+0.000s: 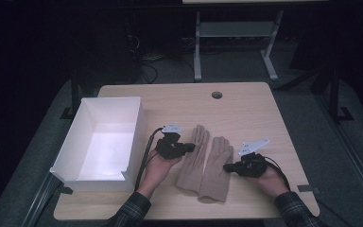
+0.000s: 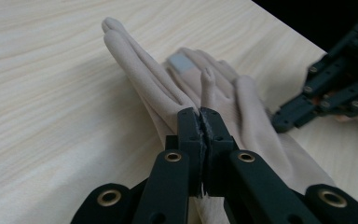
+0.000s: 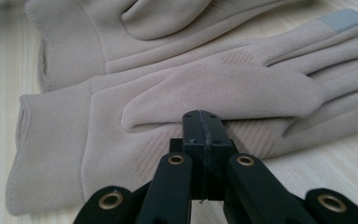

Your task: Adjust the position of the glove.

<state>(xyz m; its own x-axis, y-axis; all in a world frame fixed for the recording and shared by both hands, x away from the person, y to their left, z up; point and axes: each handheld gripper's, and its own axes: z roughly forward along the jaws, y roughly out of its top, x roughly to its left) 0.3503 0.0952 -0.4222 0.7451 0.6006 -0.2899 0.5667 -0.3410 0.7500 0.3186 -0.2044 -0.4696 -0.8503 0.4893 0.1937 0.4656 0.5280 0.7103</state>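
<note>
At the left edge of the pale wood-grain table (image 1: 246, 106) sits one white rectangular open-topped box (image 1: 101, 142) with smooth thin walls. Just right of it the person's left hand (image 1: 157, 169) lies palm up, holding the black left gripper (image 1: 187, 147), which points right, its tips at the left one of two beige soft fleece-like gloves (image 1: 192, 158). The left gripper view has these jaws pressed together with a fold of that glove's fabric (image 2: 186, 98) pinched between the tips. The two gloves lie flat, side by side and touching at mid-table, fingers pointing far, cuffs near; the right-hand beige glove (image 1: 215, 169) has a small grey patch (image 3: 342, 19) on one fingertip. To the right, the right hand (image 1: 270, 179) holds the black right gripper (image 1: 227, 167) pointing left at the right glove's edge; its jaws stand together just beside the glove's thumb (image 3: 223, 93), and I cannot tell whether fabric is caught between them. Each gripper carries a grey three-cornered plate (image 1: 254, 146)
</note>
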